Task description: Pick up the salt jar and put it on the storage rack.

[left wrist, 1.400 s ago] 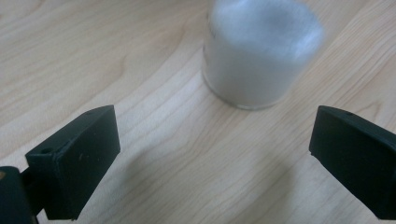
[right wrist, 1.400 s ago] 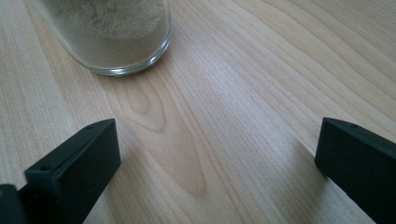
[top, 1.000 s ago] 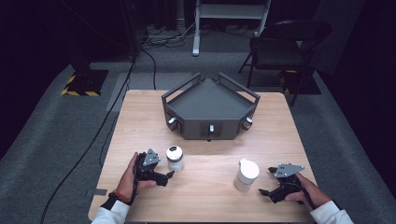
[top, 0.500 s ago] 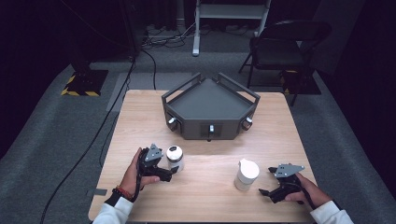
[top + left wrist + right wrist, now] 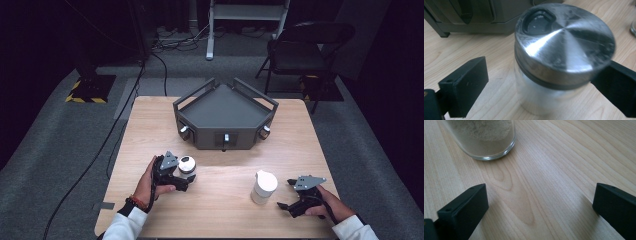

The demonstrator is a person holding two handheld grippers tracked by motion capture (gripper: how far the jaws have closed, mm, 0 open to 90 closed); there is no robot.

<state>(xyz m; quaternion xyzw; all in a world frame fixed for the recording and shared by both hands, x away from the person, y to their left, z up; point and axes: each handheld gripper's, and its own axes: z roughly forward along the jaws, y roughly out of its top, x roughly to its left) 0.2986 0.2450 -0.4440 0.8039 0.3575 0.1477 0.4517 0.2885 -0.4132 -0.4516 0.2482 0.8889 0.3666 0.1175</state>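
Dark curtains and grey carpet ring a pale wooden table (image 5: 220, 210), with a folding chair (image 5: 305, 50) behind it and cables (image 5: 165, 45) trailing over the floor. Near the table's far edge stands a grey tray (image 5: 225, 110) with knobs along its front wall.

On the near left, the left claw (image 5: 186, 176) has its jaws around a small jar (image 5: 187, 166) with a steel lid. In the left gripper view the jar (image 5: 559, 62) stands upright between the two black jaws: the right jaw is at the jar's side just under the lid, perhaps touching, though the blur there leaves that unsure; the left jaw is apart from the glass, with bare wood between them. The jaws have just been closing, with the jar between them, and do not yet clamp it. Beyond the jar, ahead of this claw, is the tray's front wall (image 5: 474, 15).

On the near right, the right claw (image 5: 284, 199) rests low over the table, jaws spread wide with nothing between them. A white-capped glass (image 5: 263, 187) of pale powder stands just ahead of its tips, apart from them; in the right gripper view its base (image 5: 484, 137) lies ahead and to the left of the jaws.
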